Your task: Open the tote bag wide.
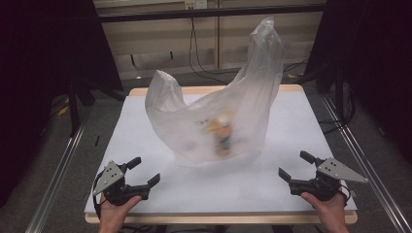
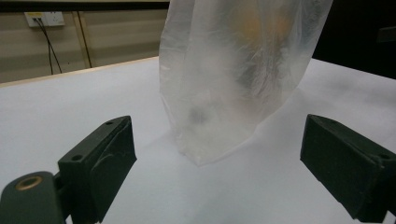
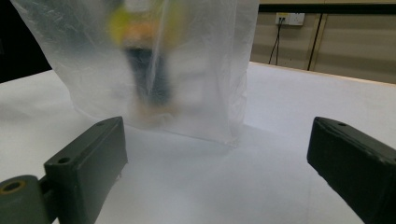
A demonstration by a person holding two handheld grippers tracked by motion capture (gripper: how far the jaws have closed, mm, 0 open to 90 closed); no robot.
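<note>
Plastic bag (image 1: 221,114): translucent white, standing on the bench (image 1: 145,141) ahead of both sets of jaws, between them and apart from each.
Contents (image 1: 221,133): blurred through the film; an orange, yellow and dark shape, perhaps a bottle or toy.
Bag top: cut off in both gripper views.
Left gripper (image 1: 144,172): jaws spread, nothing between them.
Right gripper (image 1: 293,166): jaws spread, nothing between them.
</note>
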